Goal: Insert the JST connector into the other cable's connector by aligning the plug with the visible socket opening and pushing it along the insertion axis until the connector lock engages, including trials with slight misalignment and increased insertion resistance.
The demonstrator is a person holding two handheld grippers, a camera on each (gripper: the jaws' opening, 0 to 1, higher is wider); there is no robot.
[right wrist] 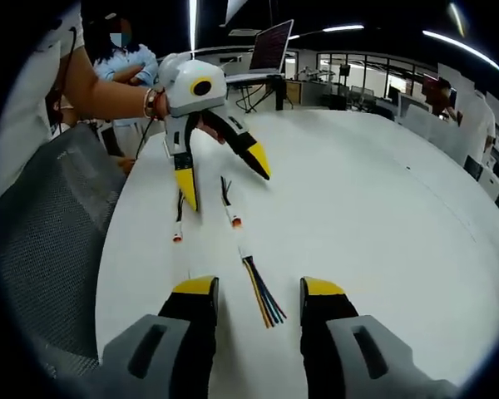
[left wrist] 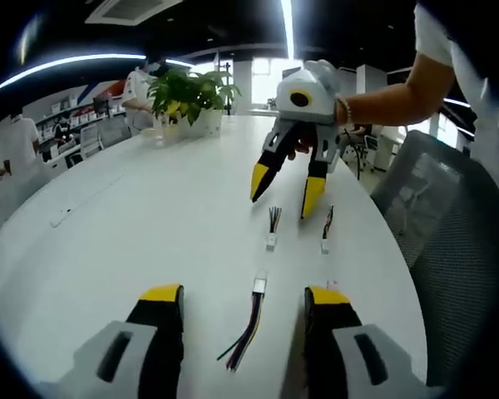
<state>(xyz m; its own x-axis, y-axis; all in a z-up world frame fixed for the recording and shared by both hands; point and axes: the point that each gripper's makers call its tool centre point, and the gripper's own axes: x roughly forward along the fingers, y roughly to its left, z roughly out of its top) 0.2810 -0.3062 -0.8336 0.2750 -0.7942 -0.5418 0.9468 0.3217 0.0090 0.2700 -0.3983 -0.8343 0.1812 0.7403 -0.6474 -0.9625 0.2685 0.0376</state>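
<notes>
**On the white bench: three short cables between two spread tools**

On the white bench [left wrist: 108, 224], three cable pieces lie loose between the tools. In the left gripper view, the left tool [left wrist: 244, 303] has its yellow-tipped jaws spread wide, and the multicoloured cable [left wrist: 249, 324] with its white connector lies between them, touched by neither jaw. Beyond it lie the dark-wired connector [left wrist: 272, 229] and, just beside that, a thinner cable [left wrist: 326, 231]. The right tool [left wrist: 284, 193] hovers over those two, jaws apart and pinching nothing. In the right gripper view, the right tool [right wrist: 258, 295] is likewise spread, with the multicoloured cable's [right wrist: 262, 295] loose wire ends between its tips. A potted plant [left wrist: 191, 100] stands at the bench's far end. A mesh chair [left wrist: 449, 241] is beside the bench.
</notes>
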